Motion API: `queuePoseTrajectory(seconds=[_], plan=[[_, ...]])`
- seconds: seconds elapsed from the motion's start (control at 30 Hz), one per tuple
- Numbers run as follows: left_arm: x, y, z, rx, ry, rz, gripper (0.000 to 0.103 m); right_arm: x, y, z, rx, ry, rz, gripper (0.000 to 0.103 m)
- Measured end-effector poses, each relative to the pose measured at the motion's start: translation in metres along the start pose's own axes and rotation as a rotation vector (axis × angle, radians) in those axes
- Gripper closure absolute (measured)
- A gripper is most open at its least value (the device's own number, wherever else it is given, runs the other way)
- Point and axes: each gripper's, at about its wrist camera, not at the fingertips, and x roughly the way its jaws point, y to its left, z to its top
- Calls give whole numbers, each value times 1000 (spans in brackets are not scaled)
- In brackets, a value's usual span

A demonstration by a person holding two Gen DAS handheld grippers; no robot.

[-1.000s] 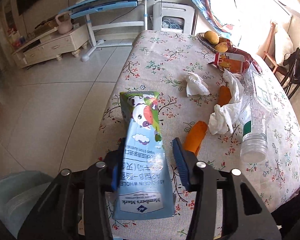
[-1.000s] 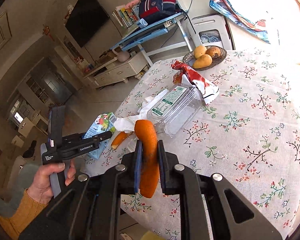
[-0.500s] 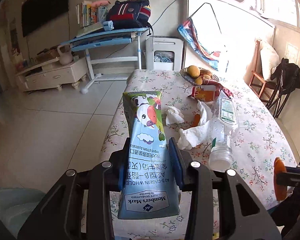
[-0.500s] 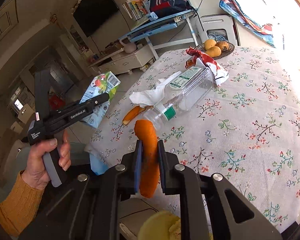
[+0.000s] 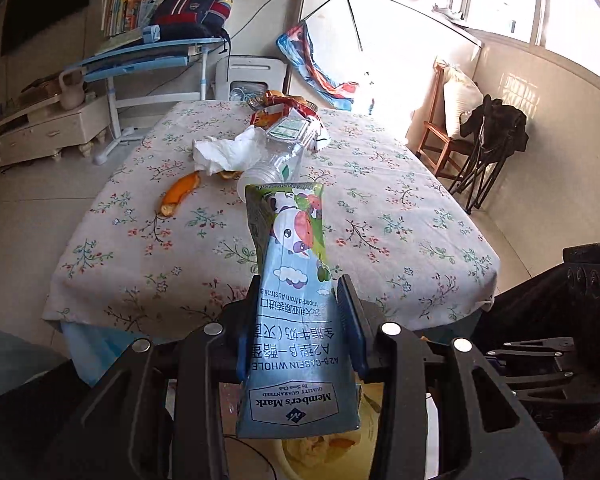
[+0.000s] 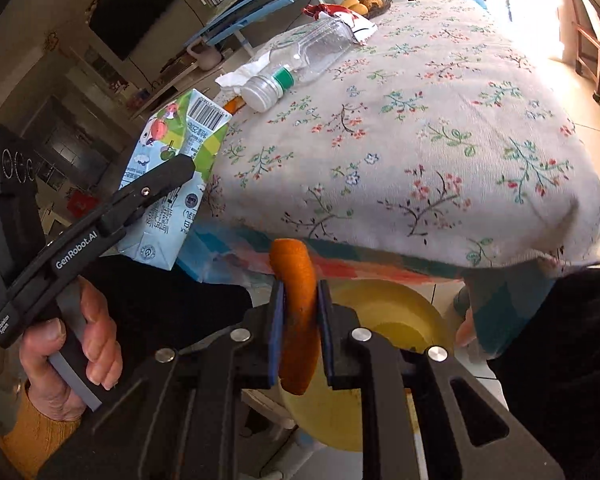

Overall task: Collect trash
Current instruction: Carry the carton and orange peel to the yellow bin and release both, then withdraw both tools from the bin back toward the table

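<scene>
My left gripper is shut on a blue and green milk carton, held off the near edge of the table. The right wrist view shows the same carton in the left gripper, with a hand on its handle. My right gripper is shut on a curved orange peel, below the table edge and over a yellow bin. The bin also shows under the carton. On the table lie a clear plastic bottle, crumpled tissue, another orange peel and a red snack wrapper.
A floral cloth covers the table and hangs over its near edge. A fruit bowl sits at the far end. A wooden chair and a dark folding chair stand at the right, a blue desk behind.
Both grippers have pulled back from over the table to its near edge with their loads. The right one has sunk below the tabletop, and the yellow bin has come into view.
</scene>
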Motion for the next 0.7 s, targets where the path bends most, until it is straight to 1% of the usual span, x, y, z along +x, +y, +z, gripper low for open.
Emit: queuePoseTrajectory(seconds=[0.1,0.17,0.2,0.23,0.3,0.33,0.37,0.4,0.43,0.47,0.5,0.53,0.57,0.63,0.7], plan=[[3,-14,-16,1,52,-29,67,-1,-1,-7,12,19,-19,83],[6,-20,-27,-10,103,-58,67,-3,-2,-7,12,13,-47,72],[8,-22,-33,-18,131,-72,67,-4,-4,-7,18,9,-65,58],[11,-24,-40,-26,161,-81,67,-5,-7,-6,28,2,-76,53],[19,-28,-51,-27,232,-106,66,-8,-12,-6,52,-13,-79,52],[23,-31,-56,-18,264,-120,64,-9,-14,-6,60,-26,-80,49],[25,-33,-60,-4,279,-117,56,-11,-16,-5,64,-41,-91,46],[25,-35,-62,10,281,-107,49,-13,-17,-4,66,-58,-107,40],[24,-37,-62,19,270,-96,36,-16,-17,-3,67,-75,-122,36],[20,-37,-60,20,246,-83,27,-19,-17,-3,69,-96,-140,34],[15,-36,-58,16,212,-70,22,-20,-15,1,68,-118,-172,29],[9,-34,-55,12,172,-52,15,-24,-14,1,64,-142,-214,24],[3,-31,-50,7,129,-23,9,-28,-12,1,54,-168,-262,22],[-7,-26,-43,-4,47,36,7,-34,-6,3,17,-212,-364,14],[-12,-19,-39,-37,5,55,7,-35,4,4,-38,-246,-464,10]])
